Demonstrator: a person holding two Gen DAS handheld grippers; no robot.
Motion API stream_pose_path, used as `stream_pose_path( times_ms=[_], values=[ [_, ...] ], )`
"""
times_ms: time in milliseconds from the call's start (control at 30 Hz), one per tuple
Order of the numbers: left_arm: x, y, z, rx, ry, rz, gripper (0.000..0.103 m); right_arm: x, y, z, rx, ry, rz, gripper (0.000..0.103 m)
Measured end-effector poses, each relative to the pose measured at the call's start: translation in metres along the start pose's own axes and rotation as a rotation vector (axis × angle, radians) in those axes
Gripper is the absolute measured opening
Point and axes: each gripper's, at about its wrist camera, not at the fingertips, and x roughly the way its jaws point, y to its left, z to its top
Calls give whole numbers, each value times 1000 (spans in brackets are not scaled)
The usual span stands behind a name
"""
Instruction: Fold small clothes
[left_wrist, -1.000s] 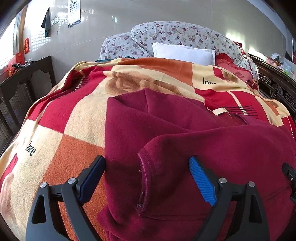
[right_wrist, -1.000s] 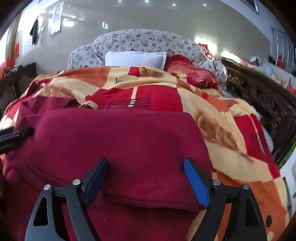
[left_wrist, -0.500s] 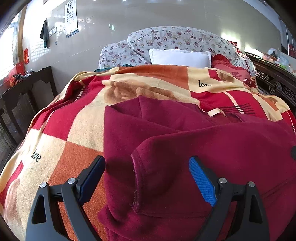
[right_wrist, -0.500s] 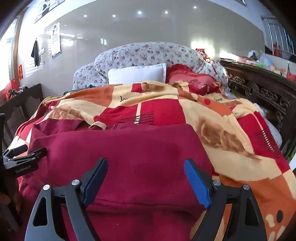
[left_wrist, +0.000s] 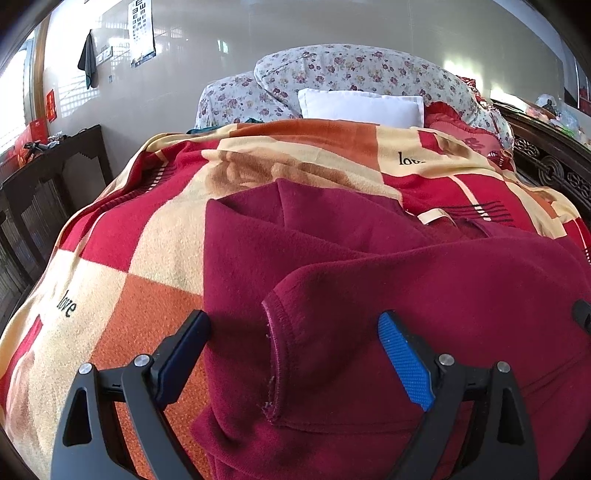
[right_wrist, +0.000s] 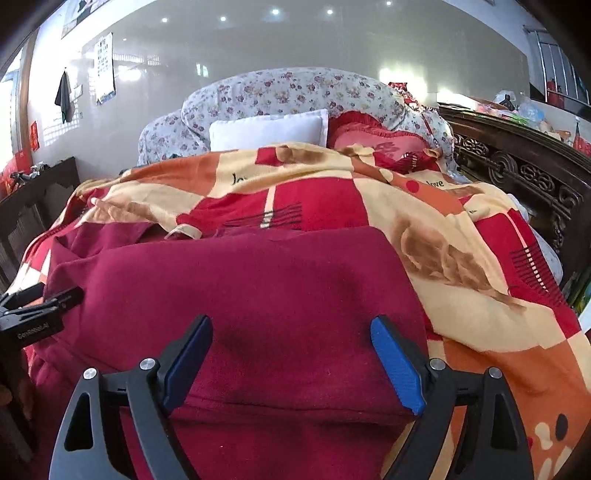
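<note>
There, the maroon garment (left_wrist: 388, 295) lay partly folded on the checked blanket (left_wrist: 122, 266). The left gripper (left_wrist: 293, 354) and right gripper (right_wrist: 291, 354) both hovered over it, jaws spread wide, gripping nothing.

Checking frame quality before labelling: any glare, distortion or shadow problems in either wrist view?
Left wrist: heavy fisheye bend with dark corners, glare on the glossy wall, sharp shadow on the maroon garment by the left gripper. Right wrist: same bend, ceiling lights mirrored in the wall, soft shadow under the right gripper; both sharp.
</note>
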Motion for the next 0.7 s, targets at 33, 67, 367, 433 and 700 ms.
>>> stream_pose_path(
  times_ms=[33,67,367,433,700],
  values=[
    [0,0,0,0,1,0,93,-1,1,0,0,-4,2,91],
    [0,0,0,2,0,2,93,-2,2,0,-1,-6,5,91],
    [3,1,0,4,4,6,96,9,8,-2,-43,35,-20,95],
    [4,1,-1,3,10,7,97,11,13,-4,-69,43,-29,99],
    [1,3,-1,-10,1,-17,97,12,17,-1,-85,52,-43,100]
  ],
)
